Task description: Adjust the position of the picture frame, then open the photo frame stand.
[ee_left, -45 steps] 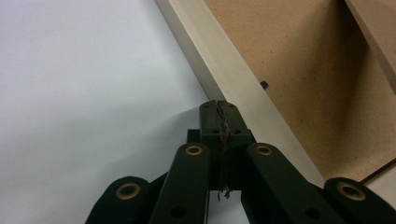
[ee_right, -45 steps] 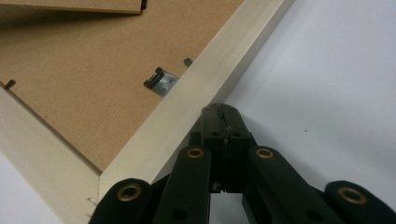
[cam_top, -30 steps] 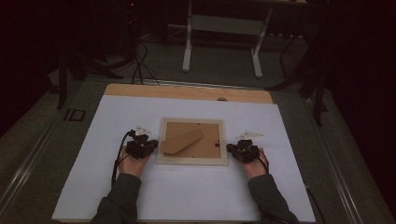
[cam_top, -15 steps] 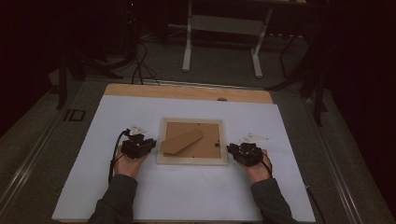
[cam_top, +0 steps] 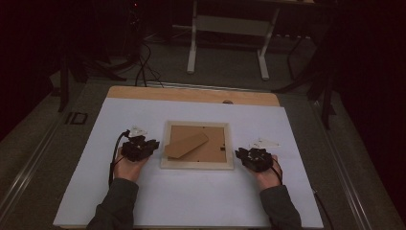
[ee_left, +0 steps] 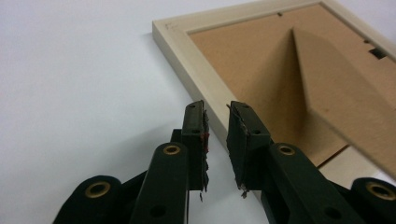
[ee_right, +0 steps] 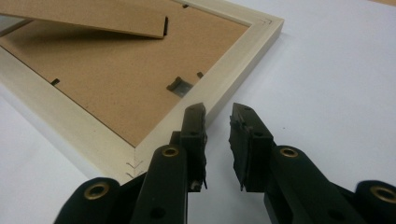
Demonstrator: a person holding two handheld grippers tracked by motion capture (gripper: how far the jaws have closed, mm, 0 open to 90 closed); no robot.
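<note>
A pale wooden picture frame lies face down in the middle of the white sheet, its brown backing up and its fold-out stand raised a little. My left gripper lies at the frame's left rail and my right gripper at its right rail. In the left gripper view the left gripper has a narrow gap, with the frame rail just past its tips. In the right gripper view the right gripper stands the same way at the frame edge. Both pairs of jaws have just been opening, with nothing between the pads.
The white sheet covers most of the wooden table. Beyond the far edge are cables and a white stand's legs on the dark floor. Each gripper trails a cable beside its forearm.
Both grippers have eased slightly outward from the frame's sides. The frame has not moved.
</note>
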